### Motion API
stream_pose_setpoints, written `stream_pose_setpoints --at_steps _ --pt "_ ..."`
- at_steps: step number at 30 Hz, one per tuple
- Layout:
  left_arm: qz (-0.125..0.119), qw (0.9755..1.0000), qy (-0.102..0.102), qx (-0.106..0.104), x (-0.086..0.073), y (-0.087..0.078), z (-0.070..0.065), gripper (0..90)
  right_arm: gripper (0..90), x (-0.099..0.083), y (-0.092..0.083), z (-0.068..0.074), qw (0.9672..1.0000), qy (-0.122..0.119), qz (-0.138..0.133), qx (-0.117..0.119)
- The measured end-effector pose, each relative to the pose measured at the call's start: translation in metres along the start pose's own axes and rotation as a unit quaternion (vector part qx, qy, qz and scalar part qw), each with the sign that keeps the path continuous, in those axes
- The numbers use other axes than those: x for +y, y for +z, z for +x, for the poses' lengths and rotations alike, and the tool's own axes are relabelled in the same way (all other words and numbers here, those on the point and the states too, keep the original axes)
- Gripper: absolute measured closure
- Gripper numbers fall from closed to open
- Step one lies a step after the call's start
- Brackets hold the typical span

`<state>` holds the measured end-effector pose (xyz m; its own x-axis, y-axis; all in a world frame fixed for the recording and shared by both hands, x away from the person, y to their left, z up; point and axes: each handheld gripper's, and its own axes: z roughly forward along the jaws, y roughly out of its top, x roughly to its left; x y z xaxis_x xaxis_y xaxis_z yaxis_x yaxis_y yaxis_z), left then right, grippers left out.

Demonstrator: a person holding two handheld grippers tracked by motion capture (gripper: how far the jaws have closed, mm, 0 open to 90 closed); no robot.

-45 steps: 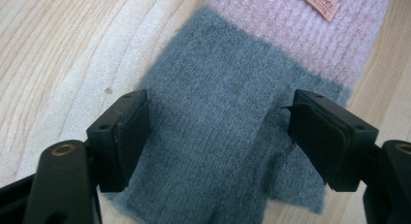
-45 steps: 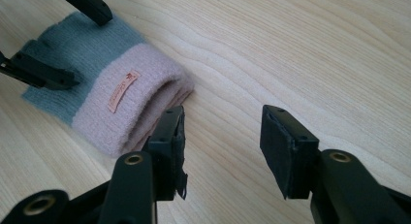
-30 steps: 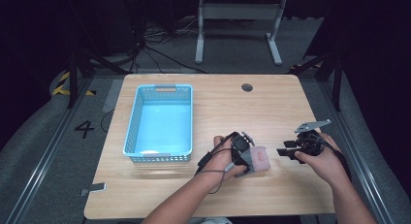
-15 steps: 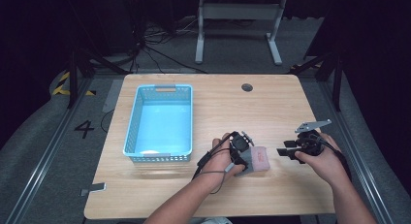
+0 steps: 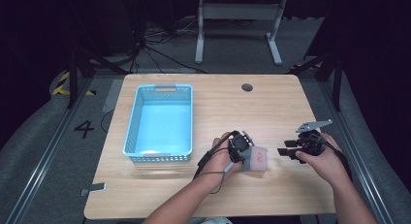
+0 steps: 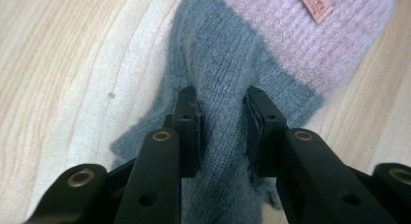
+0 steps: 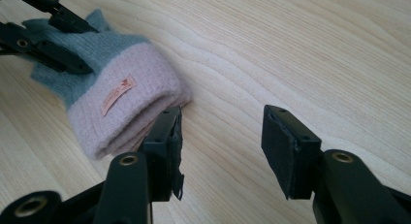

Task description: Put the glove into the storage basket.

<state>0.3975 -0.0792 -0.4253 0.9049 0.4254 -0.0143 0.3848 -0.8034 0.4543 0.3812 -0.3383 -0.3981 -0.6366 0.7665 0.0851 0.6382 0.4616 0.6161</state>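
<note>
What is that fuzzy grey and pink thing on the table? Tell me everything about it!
It looks like a knitted woolly glove, soft and fuzzy. Most of it is grey-blue, and its thick folded cuff is pale pink with a small orange label sewn on. It lies flat on the wooden table, to the right of the blue basket. The left gripper has just been closing its black jaws, and they now pinch a ridge of the grey part. The right gripper waits open beside the cuff.

Right claw [image 7: 220, 151] agape beside knit glove [image 7: 116, 98].

A blue basket [image 5: 160, 122] sits on the wooden table [image 5: 218, 103], seemingly empty.
</note>
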Motion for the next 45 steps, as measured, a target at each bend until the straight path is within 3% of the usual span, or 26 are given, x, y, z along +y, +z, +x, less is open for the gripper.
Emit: stream_pose_setpoints --at_steps 25,34,45 --pt "-0.035 0.9992 -0.002 -0.020 -0.007 -0.057 0.011 71.5 50.7 -0.003 0.000 -0.001 1.0000 0.003 0.001 -0.005" --pt "-0.052 0.9985 -0.005 -0.017 -0.010 -0.088 0.017 71.5 50.6 -0.003 0.001 -0.003 1.0000 0.008 0.001 -0.004" --pt "-0.059 0.9979 -0.021 0.014 -0.022 -0.125 0.035 71.4 50.6 0.007 0.007 -0.004 1.0000 0.002 -0.001 0.005"
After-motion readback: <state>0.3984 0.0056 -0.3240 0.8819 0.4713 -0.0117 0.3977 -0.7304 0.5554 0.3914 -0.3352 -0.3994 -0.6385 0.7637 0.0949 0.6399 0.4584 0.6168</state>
